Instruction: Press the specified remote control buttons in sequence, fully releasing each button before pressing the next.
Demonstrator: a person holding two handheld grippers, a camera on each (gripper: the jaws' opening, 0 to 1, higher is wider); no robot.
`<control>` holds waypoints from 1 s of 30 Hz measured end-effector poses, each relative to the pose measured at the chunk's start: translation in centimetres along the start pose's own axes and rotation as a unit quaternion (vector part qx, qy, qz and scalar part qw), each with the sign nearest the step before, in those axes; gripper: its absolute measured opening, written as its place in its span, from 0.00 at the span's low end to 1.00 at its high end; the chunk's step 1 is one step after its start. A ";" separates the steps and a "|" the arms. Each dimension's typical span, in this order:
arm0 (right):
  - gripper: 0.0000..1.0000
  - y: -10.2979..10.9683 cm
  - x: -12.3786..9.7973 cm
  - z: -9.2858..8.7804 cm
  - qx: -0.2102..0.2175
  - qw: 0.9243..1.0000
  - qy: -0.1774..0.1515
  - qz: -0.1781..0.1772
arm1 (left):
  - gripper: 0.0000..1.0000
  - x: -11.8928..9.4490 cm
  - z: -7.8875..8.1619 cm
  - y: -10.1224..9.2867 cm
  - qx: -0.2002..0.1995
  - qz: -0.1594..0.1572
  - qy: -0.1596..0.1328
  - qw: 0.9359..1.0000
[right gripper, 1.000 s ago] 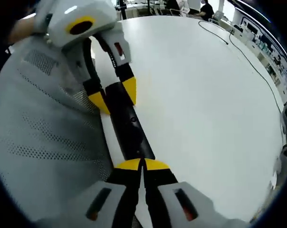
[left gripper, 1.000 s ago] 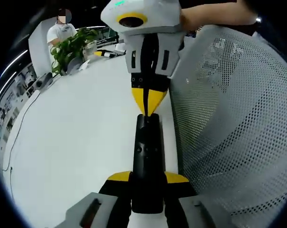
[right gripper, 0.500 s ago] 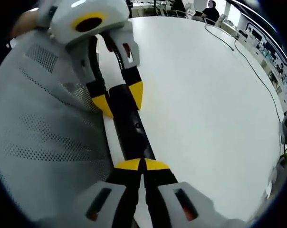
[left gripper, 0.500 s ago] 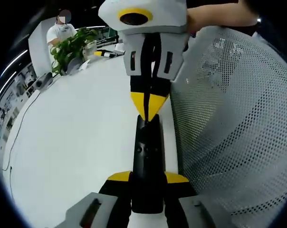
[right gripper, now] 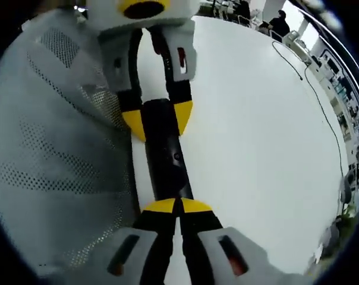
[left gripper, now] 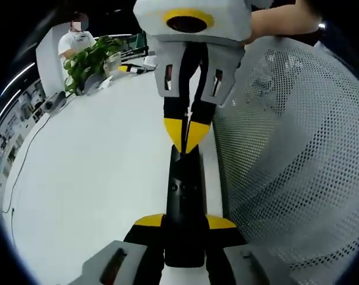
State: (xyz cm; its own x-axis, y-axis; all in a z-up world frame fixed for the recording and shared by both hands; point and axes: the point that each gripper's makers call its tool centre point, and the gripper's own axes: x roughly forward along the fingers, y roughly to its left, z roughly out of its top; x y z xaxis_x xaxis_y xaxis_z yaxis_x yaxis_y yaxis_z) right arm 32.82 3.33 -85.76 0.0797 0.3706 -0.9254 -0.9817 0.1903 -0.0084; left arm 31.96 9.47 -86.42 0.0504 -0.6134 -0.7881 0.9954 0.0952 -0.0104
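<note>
The left gripper [left gripper: 184,221] pinched the near end of the black remote control [left gripper: 184,202], which lay along the white table [left gripper: 90,178]. The right gripper [right gripper: 178,206], tips pressed together, touched its far end (beside a mesh chair back [left gripper: 292,154]).

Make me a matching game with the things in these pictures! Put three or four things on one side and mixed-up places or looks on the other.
Things:
1. remote control
2. left gripper
3. right gripper
4. mesh chair back

Places or looks:
A. grey, full of little holes
B. tips shut together at the remote's end
C. black, lying on the white table
D. jaws on either side of the remote

Pairs: 1-C, 2-D, 3-B, 4-A
</note>
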 end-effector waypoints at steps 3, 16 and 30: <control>0.00 -0.1 -0.1 0.0 0.048 0.998 -0.034 0.005 | 0.24 0.0 0.0 0.0 0.000 0.000 -0.003 1.000; 0.00 0.1 -0.4 1.4 0.048 0.996 -0.067 0.020 | 0.24 -0.1 0.0 0.0 0.000 0.000 -0.003 1.000; 0.00 0.5 0.4 1.3 -0.047 0.998 -0.028 0.021 | 0.24 -0.1 0.0 -0.1 0.000 -0.001 -0.003 1.000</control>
State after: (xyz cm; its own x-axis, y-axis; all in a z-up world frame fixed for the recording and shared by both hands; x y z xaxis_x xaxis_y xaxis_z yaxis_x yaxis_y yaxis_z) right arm 32.57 4.77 -85.61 0.0446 0.4264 -0.9035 -0.9961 0.0876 -0.0078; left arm 31.90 9.53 -86.37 0.0491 -0.6185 -0.7843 0.9955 0.0941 -0.0118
